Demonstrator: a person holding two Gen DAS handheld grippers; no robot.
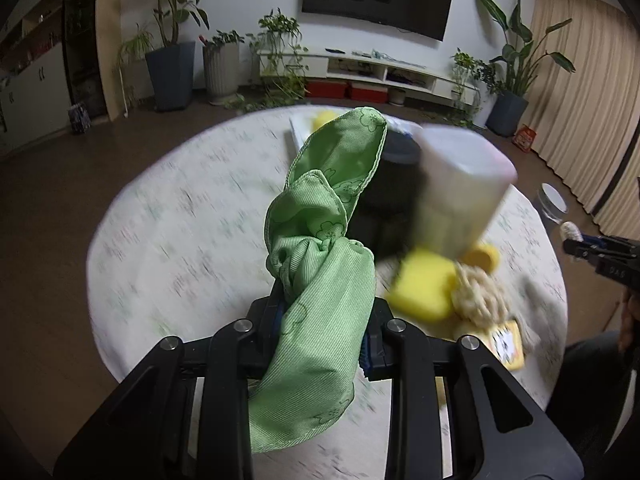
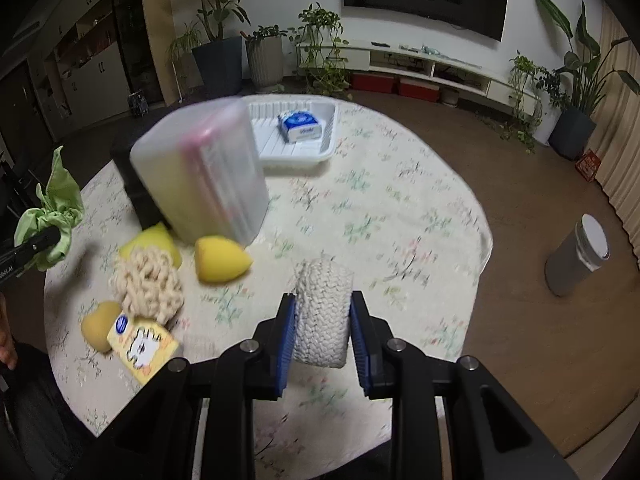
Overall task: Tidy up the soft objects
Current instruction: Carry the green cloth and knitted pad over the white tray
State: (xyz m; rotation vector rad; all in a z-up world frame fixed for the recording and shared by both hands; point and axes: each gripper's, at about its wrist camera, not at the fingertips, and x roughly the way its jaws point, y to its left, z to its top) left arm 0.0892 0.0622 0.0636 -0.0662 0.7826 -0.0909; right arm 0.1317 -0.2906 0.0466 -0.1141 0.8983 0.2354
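Both fisheye views are dim and evenly lit with soft shadows, the room bowing and darkening toward the black corners, while motion blur smears the translucent container [image 2: 200,172] and the floral tablecloth [image 2: 380,208] around it, the wall behind it staying sharper.

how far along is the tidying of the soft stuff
Done: only a blue tissue pack lies in the white tray. In hand: the left tongs grip a green cloth; the right tongs grip a white knitted pad. Left: yellow sponges, a cream yarn scrubber and a yellow packet on the table.
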